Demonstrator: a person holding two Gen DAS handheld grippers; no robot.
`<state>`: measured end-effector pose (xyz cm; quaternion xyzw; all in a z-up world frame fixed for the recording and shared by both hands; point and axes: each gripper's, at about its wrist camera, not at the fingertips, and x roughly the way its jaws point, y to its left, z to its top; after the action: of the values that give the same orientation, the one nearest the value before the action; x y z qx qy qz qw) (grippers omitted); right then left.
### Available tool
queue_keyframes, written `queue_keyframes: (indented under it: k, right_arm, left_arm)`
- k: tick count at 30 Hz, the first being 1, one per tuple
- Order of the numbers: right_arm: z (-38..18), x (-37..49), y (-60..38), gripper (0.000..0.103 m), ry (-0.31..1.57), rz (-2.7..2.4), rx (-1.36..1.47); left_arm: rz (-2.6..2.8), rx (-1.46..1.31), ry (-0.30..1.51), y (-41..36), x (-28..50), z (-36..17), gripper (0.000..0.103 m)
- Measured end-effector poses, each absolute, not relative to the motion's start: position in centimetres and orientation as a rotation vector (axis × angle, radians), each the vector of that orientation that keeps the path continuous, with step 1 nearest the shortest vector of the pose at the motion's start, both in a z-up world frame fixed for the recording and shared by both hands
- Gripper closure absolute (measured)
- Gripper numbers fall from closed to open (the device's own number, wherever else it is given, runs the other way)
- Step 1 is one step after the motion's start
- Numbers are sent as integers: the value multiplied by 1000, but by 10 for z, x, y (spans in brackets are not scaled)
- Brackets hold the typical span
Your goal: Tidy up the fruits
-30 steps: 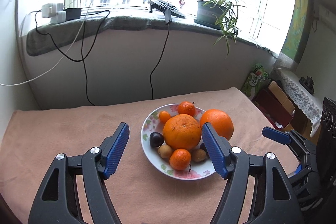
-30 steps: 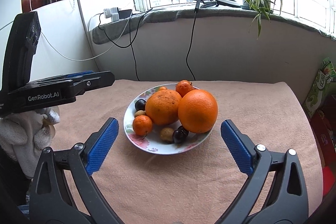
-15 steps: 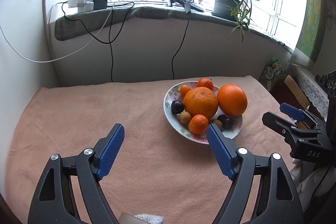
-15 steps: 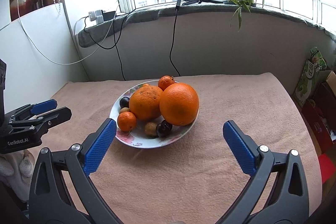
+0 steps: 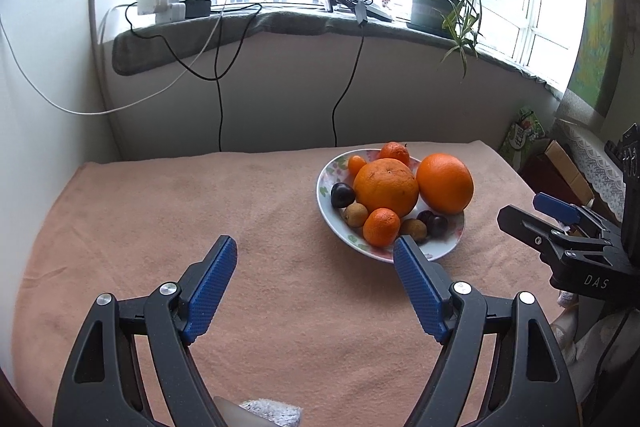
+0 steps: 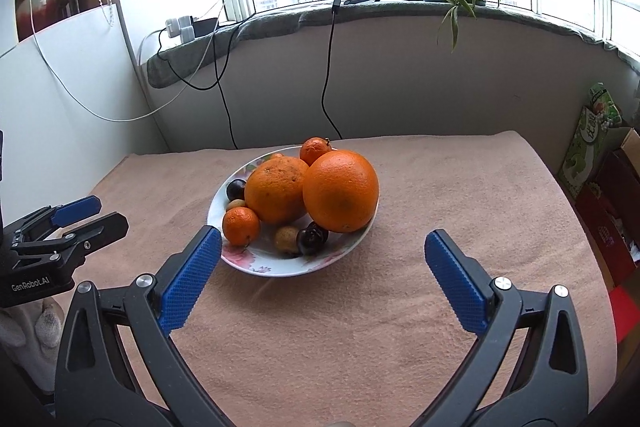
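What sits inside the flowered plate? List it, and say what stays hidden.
In the flowered plate: two large oranges, three small mandarins, a tiny orange fruit, two brown fruits and dark plums. Anything beneath or behind the large oranges is covered.

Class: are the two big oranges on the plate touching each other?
Touching. In the right wrist view the smooth orange presses against the rough orange with no gap along their shared edge.

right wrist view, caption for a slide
Open right gripper faces a plate heaped with oranges on a pink cloth.
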<state>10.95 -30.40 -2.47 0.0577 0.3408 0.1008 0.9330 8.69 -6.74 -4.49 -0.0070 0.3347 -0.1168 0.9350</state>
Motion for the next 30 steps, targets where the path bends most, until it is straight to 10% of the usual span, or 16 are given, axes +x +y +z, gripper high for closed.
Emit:
queue_keyframes:
  k: [30]
  right_arm:
    - [-26,111,-297,0,712,216,105]
  left_arm:
    - [-217,-17,660,-63,81,-40,22]
